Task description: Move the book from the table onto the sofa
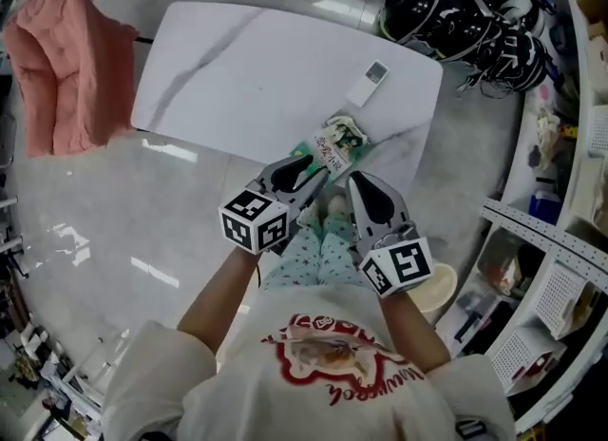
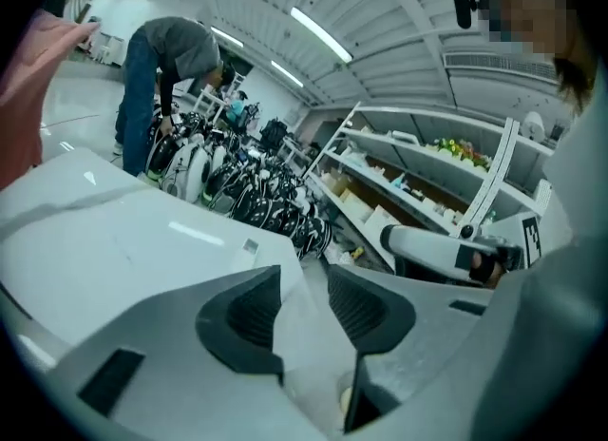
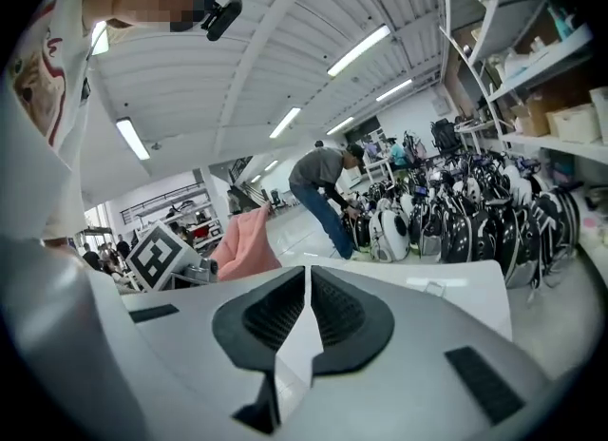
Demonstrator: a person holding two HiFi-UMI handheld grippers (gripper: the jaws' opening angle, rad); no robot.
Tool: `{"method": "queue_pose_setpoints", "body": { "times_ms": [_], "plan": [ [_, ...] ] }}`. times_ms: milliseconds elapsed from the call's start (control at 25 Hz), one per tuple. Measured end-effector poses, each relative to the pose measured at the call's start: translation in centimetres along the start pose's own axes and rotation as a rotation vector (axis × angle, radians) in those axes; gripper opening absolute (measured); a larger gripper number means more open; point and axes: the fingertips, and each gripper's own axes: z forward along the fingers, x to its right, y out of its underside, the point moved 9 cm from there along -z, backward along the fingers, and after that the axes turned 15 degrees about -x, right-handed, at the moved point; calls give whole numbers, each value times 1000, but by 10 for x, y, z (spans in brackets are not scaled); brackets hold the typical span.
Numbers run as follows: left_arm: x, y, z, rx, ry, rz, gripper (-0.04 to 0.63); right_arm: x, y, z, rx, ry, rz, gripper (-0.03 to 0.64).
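Note:
The book [image 1: 339, 142], thin with a green illustrated cover, lies at the near edge of the white marble table [image 1: 247, 78]. My left gripper [image 1: 316, 173] hovers at the book's near end, jaws a little apart with nothing between them; in its own view [image 2: 304, 282] only the tabletop [image 2: 114, 239] shows past the gap. My right gripper [image 1: 354, 182] is just right of it, short of the book, with its jaws shut [image 3: 308, 287] and nothing in them. The salmon-pink sofa [image 1: 62, 68] stands left of the table. Neither gripper view shows the book.
A white remote [image 1: 370, 80] lies on the table beyond the book. Black golf bags [image 1: 465, 11] crowd the floor behind the table, and a person [image 3: 328, 182] bends over them. Shelving [image 1: 551, 268] lines the right side. Glossy tiled floor [image 1: 114, 220] lies between table and sofa.

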Motion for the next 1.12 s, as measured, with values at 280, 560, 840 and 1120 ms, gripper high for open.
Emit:
{"method": "queue_pose_setpoints", "body": {
  "times_ms": [280, 560, 840, 1120],
  "plan": [
    [-71, 40, 57, -140, -85, -5, 181, 35, 84, 45, -149, 42, 152, 109],
    [-134, 70, 104, -241, -148, 32, 249, 68, 151, 90, -245, 119, 325, 224],
    [-178, 80, 142, -319, -147, 79, 273, 105, 191, 123, -280, 194, 453, 252],
    [-188, 100, 171, -381, -106, 103, 273, 117, 235, 149, -373, 226, 534, 252]
  ]
}}
